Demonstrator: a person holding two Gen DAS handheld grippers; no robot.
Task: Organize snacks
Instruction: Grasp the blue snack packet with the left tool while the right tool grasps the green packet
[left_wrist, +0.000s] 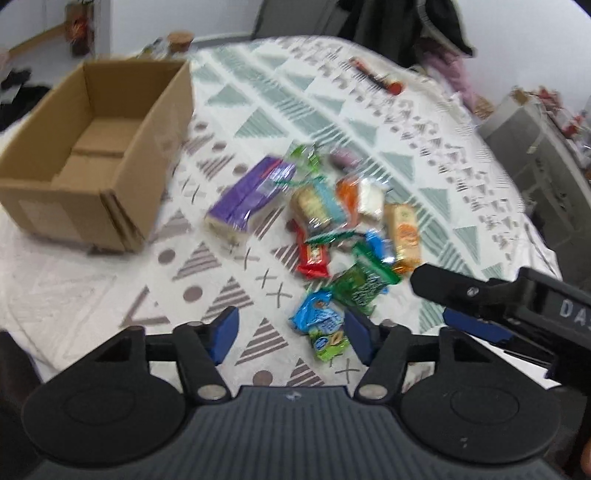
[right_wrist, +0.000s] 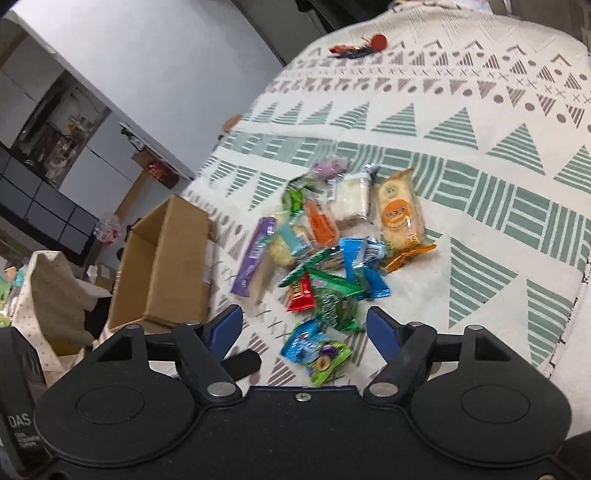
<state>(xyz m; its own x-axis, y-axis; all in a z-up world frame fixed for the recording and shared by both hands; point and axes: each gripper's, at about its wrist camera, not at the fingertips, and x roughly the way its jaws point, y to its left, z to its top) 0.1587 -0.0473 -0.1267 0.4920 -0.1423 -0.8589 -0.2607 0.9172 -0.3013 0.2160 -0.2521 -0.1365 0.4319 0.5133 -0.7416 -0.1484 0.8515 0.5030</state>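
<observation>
A heap of wrapped snacks lies mid-table: a purple pack (left_wrist: 251, 194) (right_wrist: 255, 254), a red bar (left_wrist: 312, 258) (right_wrist: 301, 293), a green packet (left_wrist: 360, 288) (right_wrist: 336, 302), an orange-labelled cracker pack (left_wrist: 404, 232) (right_wrist: 400, 214) and a blue-green packet (left_wrist: 321, 325) (right_wrist: 316, 349). An open, empty cardboard box (left_wrist: 92, 147) (right_wrist: 166, 266) stands left of the heap. My left gripper (left_wrist: 291, 338) is open just above the cloth, the blue-green packet near its right finger. My right gripper (right_wrist: 304, 328) is open too, hovering over that same packet; it shows in the left wrist view as right gripper (left_wrist: 461, 295).
A patterned cloth (left_wrist: 258, 110) (right_wrist: 480, 166) covers the table. A red-and-dark wrapper (left_wrist: 376, 75) (right_wrist: 356, 46) lies at the far side. A jar (left_wrist: 180, 41) stands behind the box, a grey crate (left_wrist: 535, 155) sits off the right edge, and a spotted bag (right_wrist: 48, 295) beside the table.
</observation>
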